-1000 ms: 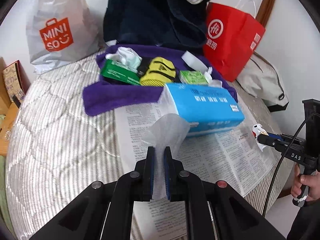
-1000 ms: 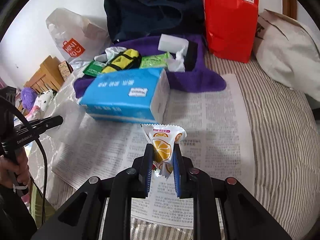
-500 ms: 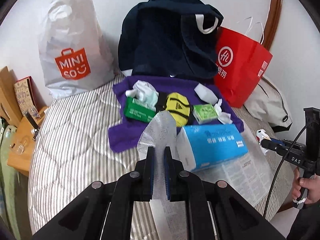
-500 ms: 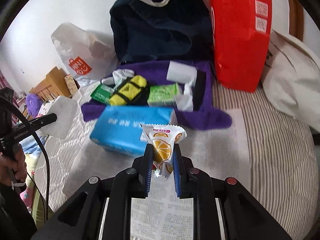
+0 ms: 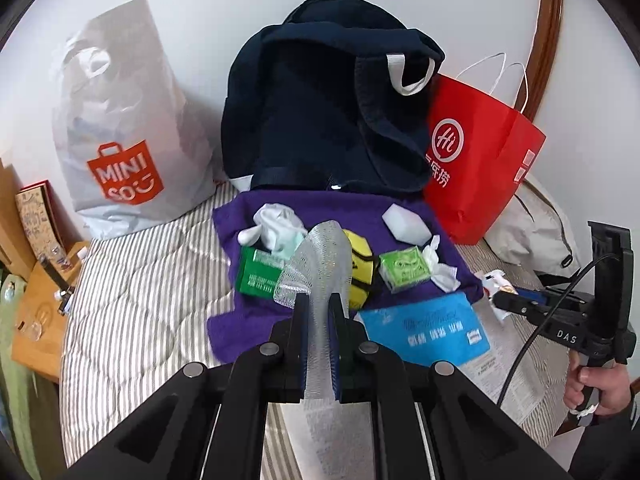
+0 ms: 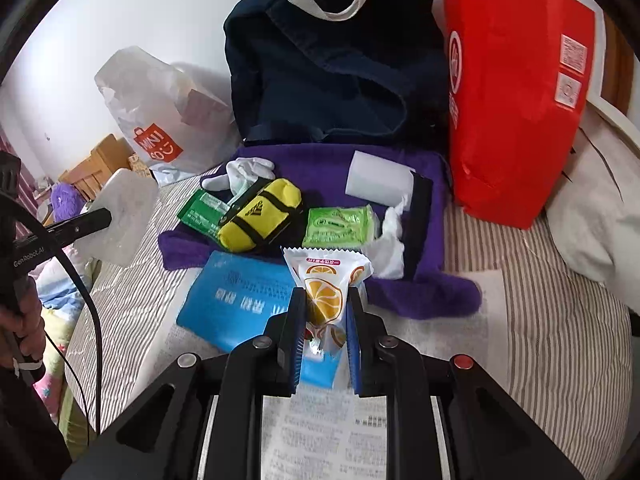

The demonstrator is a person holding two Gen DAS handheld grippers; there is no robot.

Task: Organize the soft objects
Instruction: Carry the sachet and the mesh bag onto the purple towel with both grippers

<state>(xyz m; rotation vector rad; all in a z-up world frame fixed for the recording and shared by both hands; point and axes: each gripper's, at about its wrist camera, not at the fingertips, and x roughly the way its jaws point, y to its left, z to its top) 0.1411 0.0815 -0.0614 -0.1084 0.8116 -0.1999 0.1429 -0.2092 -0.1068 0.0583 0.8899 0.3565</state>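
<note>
2 grippers raised over bed: left gripper (image 5: 319,322) pinching white mesh foam sleeve (image 5: 320,256), right gripper (image 6: 323,320) clamped on orange-print snack packet (image 6: 324,288), both level, pointing at purple towel (image 6: 328,172).

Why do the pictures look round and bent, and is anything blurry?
Both views are fisheye: dark corners, bowed edges. Left wrist: print on the blue tissue pack is smeared. Right wrist: the snack packet is sharp; the same pack's lettering is soft. Lighting is even, without glare.
</note>
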